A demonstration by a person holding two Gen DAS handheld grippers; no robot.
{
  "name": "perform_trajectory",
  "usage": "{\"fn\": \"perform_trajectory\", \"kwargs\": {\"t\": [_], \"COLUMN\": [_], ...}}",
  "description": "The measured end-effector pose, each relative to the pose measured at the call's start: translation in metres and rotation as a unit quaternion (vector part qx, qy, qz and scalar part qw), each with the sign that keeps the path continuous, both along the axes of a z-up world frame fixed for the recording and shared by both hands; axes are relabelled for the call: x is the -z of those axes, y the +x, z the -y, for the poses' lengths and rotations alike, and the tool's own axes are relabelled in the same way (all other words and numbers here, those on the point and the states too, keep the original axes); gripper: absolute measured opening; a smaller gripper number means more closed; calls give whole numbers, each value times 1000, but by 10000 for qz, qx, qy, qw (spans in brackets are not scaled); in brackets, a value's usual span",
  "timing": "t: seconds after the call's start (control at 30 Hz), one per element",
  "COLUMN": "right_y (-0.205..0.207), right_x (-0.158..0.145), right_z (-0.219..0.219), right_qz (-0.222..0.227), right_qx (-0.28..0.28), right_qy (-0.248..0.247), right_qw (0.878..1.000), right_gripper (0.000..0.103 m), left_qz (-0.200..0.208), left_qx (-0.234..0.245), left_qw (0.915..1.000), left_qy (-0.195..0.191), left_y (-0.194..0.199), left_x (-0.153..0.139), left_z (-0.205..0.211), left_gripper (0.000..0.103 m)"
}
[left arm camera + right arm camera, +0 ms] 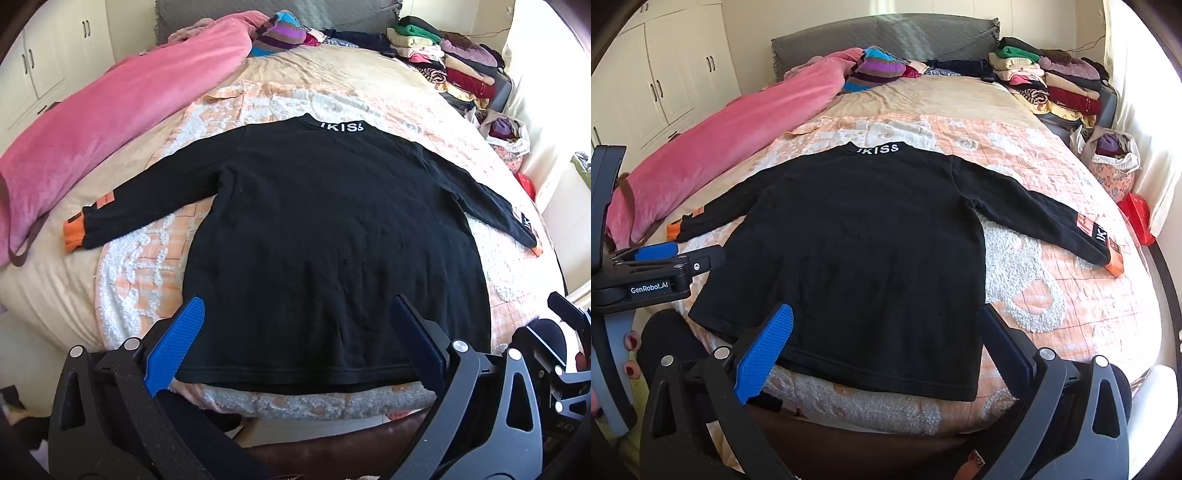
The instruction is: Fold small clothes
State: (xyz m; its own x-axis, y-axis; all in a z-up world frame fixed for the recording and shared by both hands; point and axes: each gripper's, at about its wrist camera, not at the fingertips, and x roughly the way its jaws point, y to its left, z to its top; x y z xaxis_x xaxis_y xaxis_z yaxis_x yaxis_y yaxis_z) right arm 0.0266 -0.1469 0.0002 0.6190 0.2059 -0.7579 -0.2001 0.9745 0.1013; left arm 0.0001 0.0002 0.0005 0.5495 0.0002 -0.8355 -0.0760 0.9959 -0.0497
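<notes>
Matt black knit sweater [332, 229] lies on a nubbly tufted blanket [147, 266] beside plush pink fleece [110, 110].

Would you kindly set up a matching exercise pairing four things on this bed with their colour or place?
Things:
1. sweater
2. blanket
3. sleeve cuffs
4. stacked clothes

Descriptions:
A. orange
B. pink, rolled along the bed's left side
C. black, spread flat, collar away from the camera
D. piled at the far right corner

Pairs: 1-C, 2-B, 3-A, 4-D
</notes>
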Motion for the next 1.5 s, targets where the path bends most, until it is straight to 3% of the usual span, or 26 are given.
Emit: {"fn": "perform_trajectory", "kwargs": {"t": [1.5], "right_y": [-1], "right_x": [-3], "right_z": [0], "right_qz": [-15], "right_qx": [13], "right_qy": [-3], "right_qw": [10000], "right_gripper": [99], "left_qz": [80], "left_qx": [6], "left_qw": [9999], "left_qy": [94], "left_y": [-4], "left_x": [-6], "left_z": [0], "left_gripper": [94]}}
